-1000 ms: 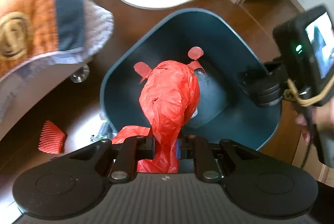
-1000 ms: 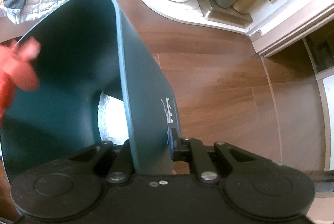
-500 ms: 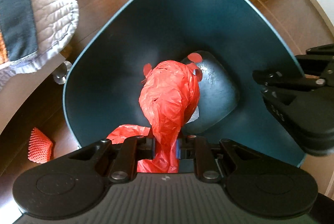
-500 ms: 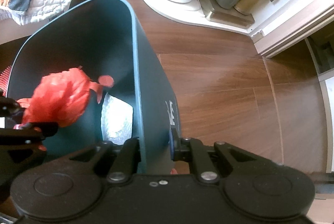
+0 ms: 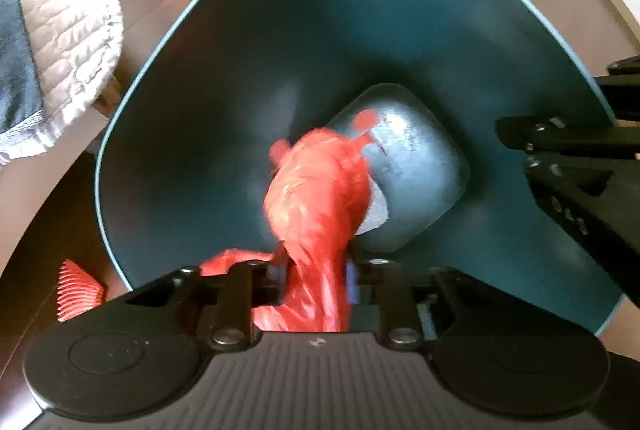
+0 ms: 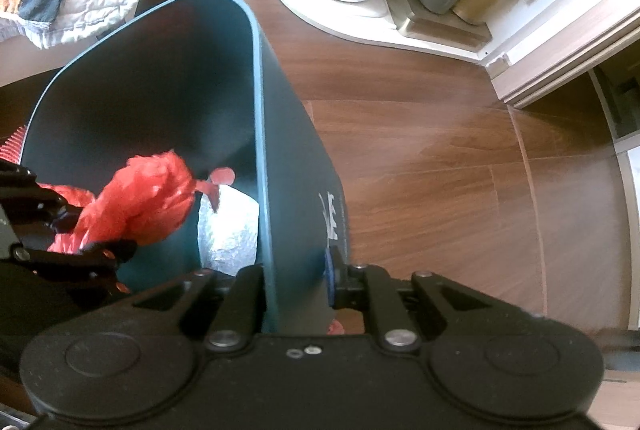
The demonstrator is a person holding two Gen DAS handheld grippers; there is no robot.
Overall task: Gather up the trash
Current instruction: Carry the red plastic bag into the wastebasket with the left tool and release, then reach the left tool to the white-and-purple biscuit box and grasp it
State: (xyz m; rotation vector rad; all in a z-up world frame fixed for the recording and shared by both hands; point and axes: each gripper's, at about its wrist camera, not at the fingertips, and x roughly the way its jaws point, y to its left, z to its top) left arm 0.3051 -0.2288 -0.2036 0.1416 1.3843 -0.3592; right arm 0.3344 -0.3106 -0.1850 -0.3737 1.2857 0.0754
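white, partly hidden lettering (image 6: 331,218) on teal bin's (image 6: 296,189) outer wall

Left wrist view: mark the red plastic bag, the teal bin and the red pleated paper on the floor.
red plastic bag (image 5: 316,185): left wrist view, crumpled bulging middle.
teal bin (image 5: 224,77): left wrist view, inner left wall.
red pleated paper (image 5: 76,290): left wrist view, ribbed face.

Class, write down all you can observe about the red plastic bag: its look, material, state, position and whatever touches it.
The red plastic bag is thin, crinkled, glossy film, bunched into a long wad with small round tabs at its far end. It hangs over the open mouth of the dark teal bin, above a silvery patch at the bottom. Its near end lies between the fingers of the left gripper, whose jaws have just been opening; it looks motion-blurred.
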